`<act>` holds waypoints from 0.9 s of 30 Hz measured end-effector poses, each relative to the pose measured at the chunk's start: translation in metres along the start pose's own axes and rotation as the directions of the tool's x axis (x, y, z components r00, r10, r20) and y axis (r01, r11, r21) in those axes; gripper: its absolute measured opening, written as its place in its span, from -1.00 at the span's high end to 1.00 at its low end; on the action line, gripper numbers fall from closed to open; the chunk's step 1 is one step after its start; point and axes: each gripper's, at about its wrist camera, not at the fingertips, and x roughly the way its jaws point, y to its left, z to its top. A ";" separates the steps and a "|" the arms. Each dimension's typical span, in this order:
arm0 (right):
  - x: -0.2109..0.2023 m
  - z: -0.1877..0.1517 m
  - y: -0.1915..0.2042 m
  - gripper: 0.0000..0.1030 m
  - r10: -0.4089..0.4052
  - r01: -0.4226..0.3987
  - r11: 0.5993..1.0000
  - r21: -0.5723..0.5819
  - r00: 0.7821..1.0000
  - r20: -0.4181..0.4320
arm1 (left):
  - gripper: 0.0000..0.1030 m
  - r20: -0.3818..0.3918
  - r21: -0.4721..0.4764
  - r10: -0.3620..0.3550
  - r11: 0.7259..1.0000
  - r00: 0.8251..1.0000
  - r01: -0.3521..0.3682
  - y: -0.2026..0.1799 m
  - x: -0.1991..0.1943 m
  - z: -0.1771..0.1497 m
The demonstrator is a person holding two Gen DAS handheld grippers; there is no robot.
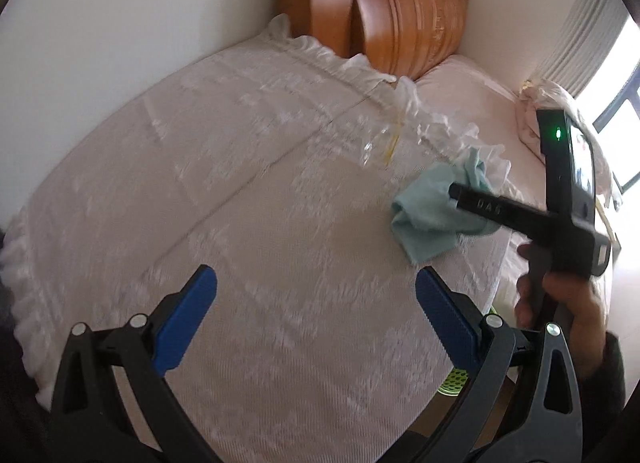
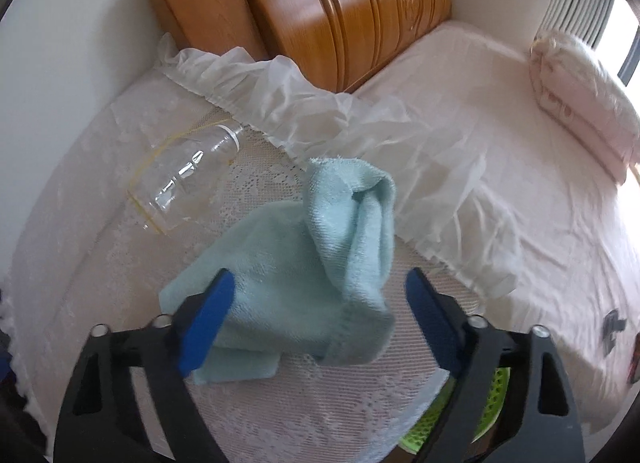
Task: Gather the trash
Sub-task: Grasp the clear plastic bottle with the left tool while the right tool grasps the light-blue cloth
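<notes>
Blue-padded, the right gripper [image 2: 316, 315] hangs spread around a crumpled light-blue towel [image 2: 304, 263] near the bed's [image 2: 520, 223] edge, pads not pressing it, while the left gripper [image 1: 316, 303] stands wide and empty.

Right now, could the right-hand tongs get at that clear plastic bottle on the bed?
Probably yes. The right tongs stand open over the light blue towel, and the bottle lies bare just beyond on the lace cover, nothing covering it.

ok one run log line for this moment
left gripper open, empty | right gripper open over light blue towel | clear plastic bottle untouched
</notes>
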 end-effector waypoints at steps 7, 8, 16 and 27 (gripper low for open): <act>0.006 -0.007 -0.010 0.86 0.067 -0.066 0.998 0.022 0.997 -0.029 | -0.85 -0.002 0.087 -0.056 0.995 0.998 0.056 -0.029 0.032 0.059; 0.005 -0.008 -0.012 0.86 0.078 -0.077 0.997 0.028 0.997 -0.026 | -0.85 -0.007 0.096 -0.072 0.993 0.997 0.073 -0.035 0.040 0.067; 0.006 -0.008 -0.019 0.88 0.124 -0.123 0.992 0.034 0.992 -0.031 | -0.85 -0.087 0.177 -0.093 0.978 0.992 0.108 -0.075 0.109 0.108; 0.010 -0.008 -0.026 0.87 0.167 -0.165 0.985 0.058 0.985 -0.038 | -0.33 -0.225 0.169 -0.074 0.979 0.971 0.114 -0.086 0.185 0.139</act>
